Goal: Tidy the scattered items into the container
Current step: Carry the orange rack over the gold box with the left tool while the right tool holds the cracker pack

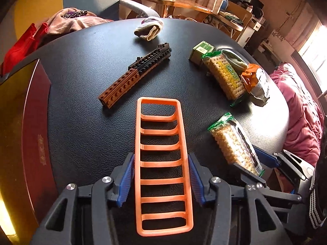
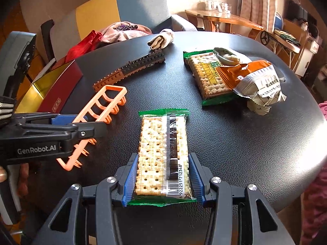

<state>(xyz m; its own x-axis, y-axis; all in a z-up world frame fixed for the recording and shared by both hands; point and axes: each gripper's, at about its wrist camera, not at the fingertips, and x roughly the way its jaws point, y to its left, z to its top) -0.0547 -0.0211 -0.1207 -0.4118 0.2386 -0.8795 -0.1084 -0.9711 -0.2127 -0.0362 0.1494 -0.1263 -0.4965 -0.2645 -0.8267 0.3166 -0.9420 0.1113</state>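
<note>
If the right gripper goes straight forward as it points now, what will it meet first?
Probably the second cracker pack under the orange snack bag, slightly right of the line. The right gripper already holds a cracker pack; depth is unclear.

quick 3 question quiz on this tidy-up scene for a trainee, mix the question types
1. True or false: the left gripper is shut on the orange rack.
2. What does the right gripper hold? A) the brick bar B) a cracker pack C) the rolled sock
3. Fill in: the red box with the gold inside stands at the table's ____ edge, seen from the right wrist.

Key: 1 true; 2 B; 3 left. The other cracker pack lies untouched under an orange and silver wrapper.
</note>
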